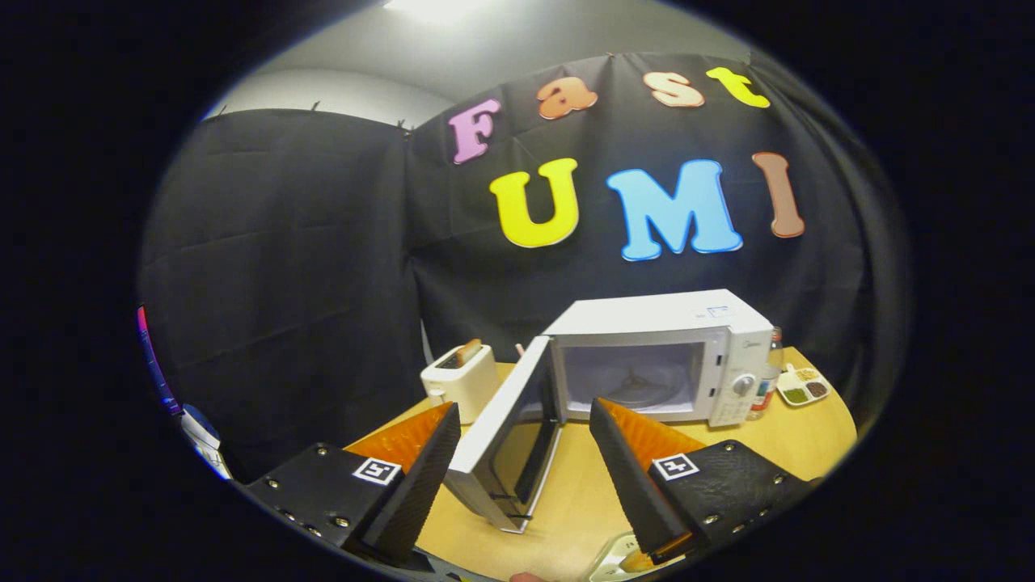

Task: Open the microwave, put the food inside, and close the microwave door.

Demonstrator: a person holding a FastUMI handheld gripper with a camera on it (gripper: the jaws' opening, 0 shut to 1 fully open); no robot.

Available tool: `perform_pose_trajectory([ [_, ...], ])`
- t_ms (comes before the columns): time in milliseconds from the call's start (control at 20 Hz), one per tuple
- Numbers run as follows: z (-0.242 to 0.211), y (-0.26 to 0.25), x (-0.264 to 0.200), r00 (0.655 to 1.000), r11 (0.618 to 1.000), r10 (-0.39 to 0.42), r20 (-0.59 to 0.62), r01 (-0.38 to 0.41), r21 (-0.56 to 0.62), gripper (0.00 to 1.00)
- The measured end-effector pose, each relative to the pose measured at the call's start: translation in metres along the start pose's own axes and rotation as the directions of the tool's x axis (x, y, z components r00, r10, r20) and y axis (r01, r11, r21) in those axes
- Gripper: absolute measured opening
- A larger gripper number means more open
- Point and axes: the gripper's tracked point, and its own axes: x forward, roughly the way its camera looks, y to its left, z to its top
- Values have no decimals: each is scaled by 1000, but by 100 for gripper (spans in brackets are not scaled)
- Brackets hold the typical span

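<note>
The gripper (pixel 524 416) hangs above the near part of a light wooden table (pixel 776 440), its two fingers spread wide apart with nothing held between them. In the gap between the fingertips stands the swung-open door (pixel 505 440) of a white boxy microwave oven (pixel 671 356), hinged on the oven's left side and reaching out toward the gripper, its dark window pane facing inward; whether either finger touches the door cannot be told. Beyond the fingers the microwave sits toward the back of the table, its pale cavity exposed with a round glass turntable (pixel 643 392) on the floor inside, and a control panel with a round knob (pixel 742 385) down its right side. Just left of the oven, behind the open door, stands a cream-coloured toaster (pixel 461 380) with a slice of browned toast (pixel 467 351) sticking up from its slot. To the right of the oven stands a clear bottle (pixel 766 380) with a label, close against the oven's side, and beside that lies a small white divided dish (pixel 802 388) holding portions of green, brown and yellowish stuff. Close beneath the right finger, at the table's near edge, lies a pale container (pixel 614 559) with something yellowish in it, partly hidden, so what the food is cannot be told.
</note>
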Motion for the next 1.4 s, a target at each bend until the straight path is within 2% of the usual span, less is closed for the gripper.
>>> perform_pose_trajectory([
  [250, -40, -71, -1, 975, 985, -163, -150, 170, 38, 98],
  [550, -113, -118, -4, 905, 959, -226, -360, 272, 83, 98],
  [750, -159, -133, -8, 847, 946, -246, -470, 316, 75, 98],
  [1050, -229, -141, -29, 724, 927, -247, -644, 371, 61, 98],
  [1400, -274, -140, -46, 634, 923, -250, -732, 385, 19, 98],
])
